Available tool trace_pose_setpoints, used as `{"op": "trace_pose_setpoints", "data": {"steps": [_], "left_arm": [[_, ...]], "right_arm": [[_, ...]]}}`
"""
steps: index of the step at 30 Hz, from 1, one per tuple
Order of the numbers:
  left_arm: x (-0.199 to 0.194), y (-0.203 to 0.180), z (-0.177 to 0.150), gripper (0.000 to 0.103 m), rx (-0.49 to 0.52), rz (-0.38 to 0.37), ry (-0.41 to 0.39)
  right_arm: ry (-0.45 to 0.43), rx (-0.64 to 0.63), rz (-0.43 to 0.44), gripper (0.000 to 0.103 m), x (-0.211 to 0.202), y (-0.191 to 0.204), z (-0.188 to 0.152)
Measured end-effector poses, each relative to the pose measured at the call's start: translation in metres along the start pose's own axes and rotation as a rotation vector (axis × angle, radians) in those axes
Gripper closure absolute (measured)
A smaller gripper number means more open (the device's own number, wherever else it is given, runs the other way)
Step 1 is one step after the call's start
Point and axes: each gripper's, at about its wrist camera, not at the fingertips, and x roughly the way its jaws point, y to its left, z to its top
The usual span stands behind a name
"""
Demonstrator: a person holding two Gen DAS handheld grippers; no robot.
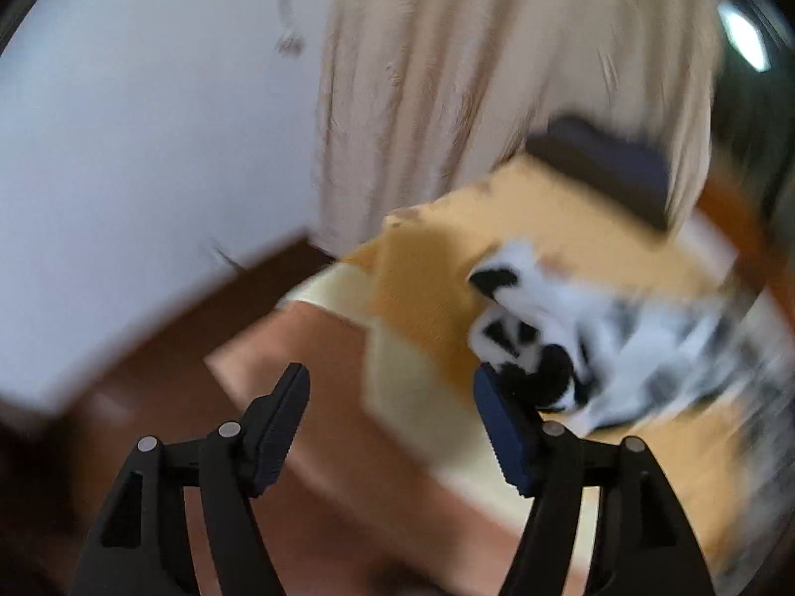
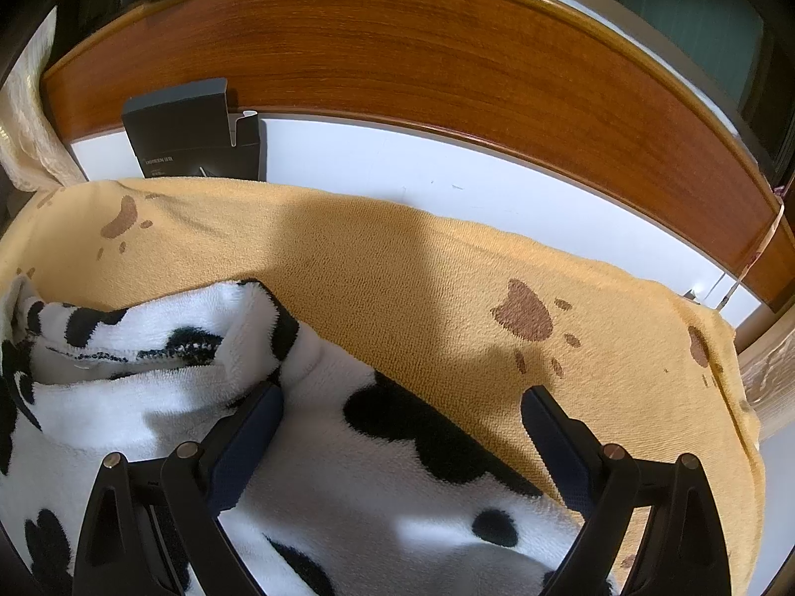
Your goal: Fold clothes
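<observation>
A fluffy white garment with black cow spots (image 2: 348, 472) lies on a yellow towel with brown paw prints (image 2: 422, 288) spread over a table. My right gripper (image 2: 402, 412) is open just above the garment's edge, its jaws wide apart and empty. In the blurred left wrist view the same garment (image 1: 571, 328) lies on the yellow towel (image 1: 432, 298) to the right. My left gripper (image 1: 390, 397) is open and empty, held in the air off the table's corner, left of the garment.
A black box (image 2: 194, 134) stands on the white tabletop (image 2: 447, 169) behind the towel, against a wooden rail (image 2: 422, 54). Cream curtains (image 1: 497, 74), a white wall (image 1: 124, 149) and brown floor (image 1: 323, 447) show in the left view.
</observation>
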Motion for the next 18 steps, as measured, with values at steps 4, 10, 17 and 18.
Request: {"op": "trace_pose_setpoints", "data": {"steps": [4, 10, 17, 18], "left_arm": [[0.022, -0.004, 0.01, 0.03, -0.063, -0.056, 0.054], [0.024, -0.029, 0.003, 0.03, -0.015, -0.251, 0.085], [0.018, -0.084, -0.007, 0.024, 0.229, -0.332, 0.134], [0.019, -0.086, -0.007, 0.024, 0.229, -0.321, 0.132]], "right_arm": [[-0.003, -0.005, -0.008, 0.005, -0.001, -0.001, 0.002], [0.001, 0.001, -0.003, 0.004, 0.021, 0.019, -0.008], [0.005, 0.01, 0.005, 0.004, 0.025, 0.023, -0.028], [0.005, 0.009, 0.004, 0.004, 0.026, 0.022, -0.027]]}}
